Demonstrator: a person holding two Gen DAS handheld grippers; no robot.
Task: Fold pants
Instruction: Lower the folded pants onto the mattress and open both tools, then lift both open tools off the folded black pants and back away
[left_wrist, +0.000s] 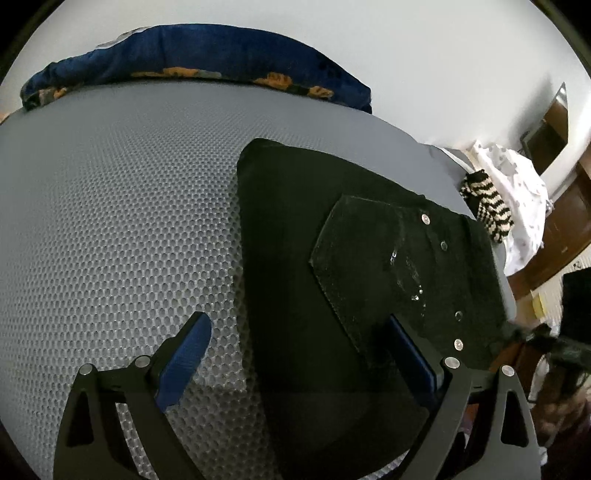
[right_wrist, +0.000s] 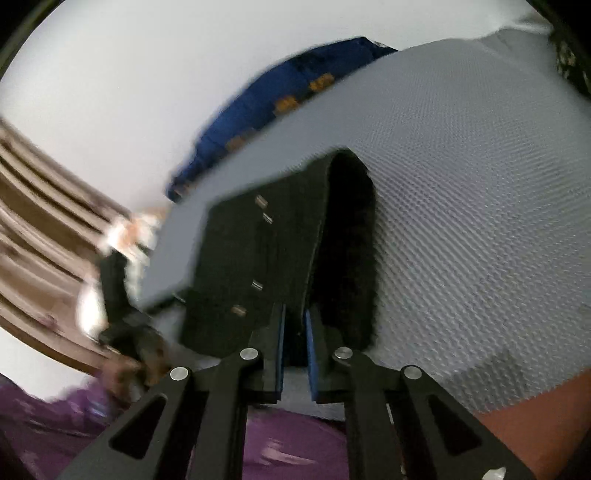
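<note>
The black pants (left_wrist: 295, 258) lie on the grey honeycomb-mesh surface of what looks like a bed (left_wrist: 110, 221), already doubled into a compact, roughly rectangular bundle near the edge closest to the person. One rounded fold edge faces the far side, where a blue blanket with orange motifs (left_wrist: 184, 55) is bunched against the white wall.

The left tool (left_wrist: 295, 343) hangs over the near part of the bundle with its blue-padded fingers spread wide — one finger over bare mesh, the other over the dark cloth, nothing pinched between them. To my eye it is parked there to be ready for the left fold edge, or to steady the cloth, rather than to lift anything.

The right tool (right_wrist: 294, 325) comes at the bundle from the near edge. Its pads are drawn almost together, with only a narrow slit left, and dark fabric sits right at their tips; the view is smeared, so I can't say for sure whether a layer is actually caught. Placed like that, it seems meant to pull or tuck an edge.

The pants look heavy and matte — a back pocket (left_wrist: 365, 266) with stitched outline faces up, a row of small metal rivets (left_wrist: 424, 218) beside it, and the inner layer seems fuzzy.
</note>
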